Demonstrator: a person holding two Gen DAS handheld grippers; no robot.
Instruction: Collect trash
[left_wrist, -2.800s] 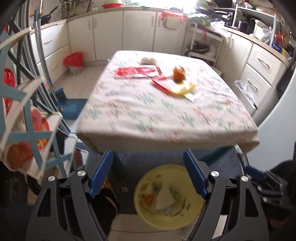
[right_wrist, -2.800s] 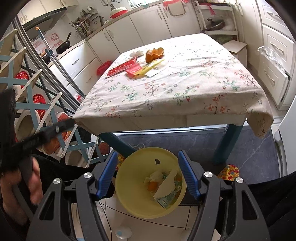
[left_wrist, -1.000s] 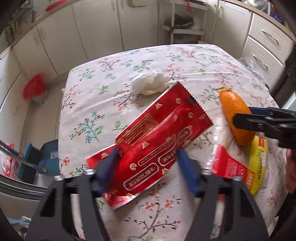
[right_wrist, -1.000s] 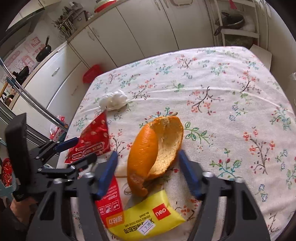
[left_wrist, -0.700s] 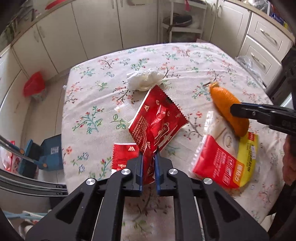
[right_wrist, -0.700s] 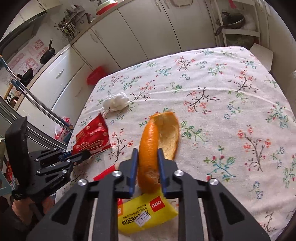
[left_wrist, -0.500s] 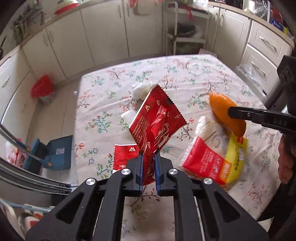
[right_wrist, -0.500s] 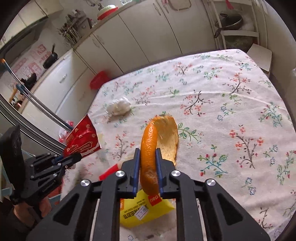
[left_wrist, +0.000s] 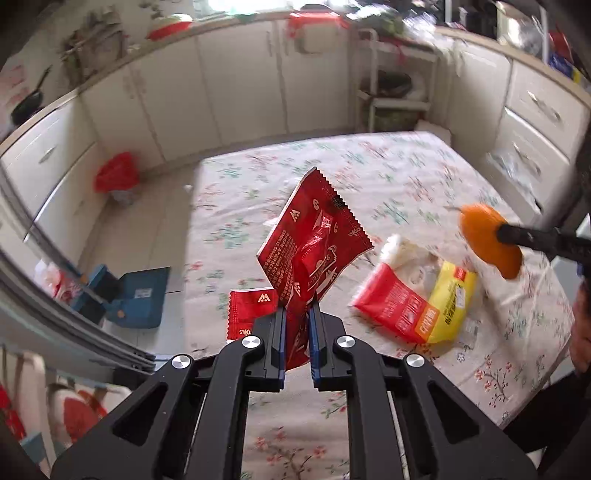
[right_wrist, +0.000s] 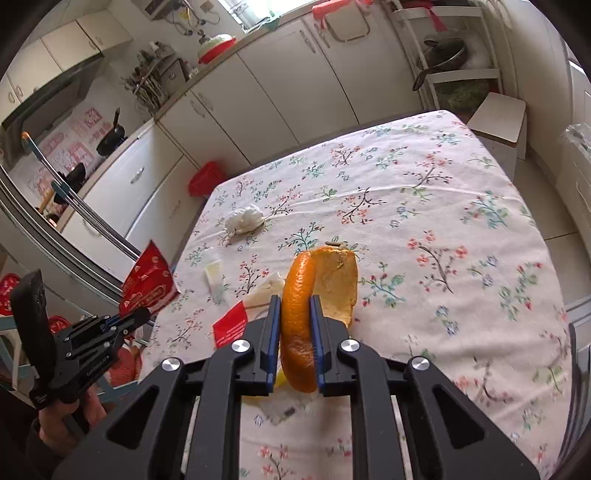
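Two pieces of trash, lifted clear of table (right_wrist: 461, 258) moments after being pinched: red wrapper (left_wrist: 314, 243) clamped in left gripper (left_wrist: 297, 332), orange peel (right_wrist: 299, 314) squeezed in right gripper (right_wrist: 294, 332). Ready for binning (tissue (right_wrist: 243, 219), other wrappers left lying).

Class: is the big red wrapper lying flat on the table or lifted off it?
Lifted: the left gripper pinches the red wrapper upright above the tablecloth.

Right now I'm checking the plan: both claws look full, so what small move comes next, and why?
Probably carry both loads off the table toward a bin. The left claw is shut on the red wrapper, the right claw on the orange peel, both lifted clear of the tablecloth.
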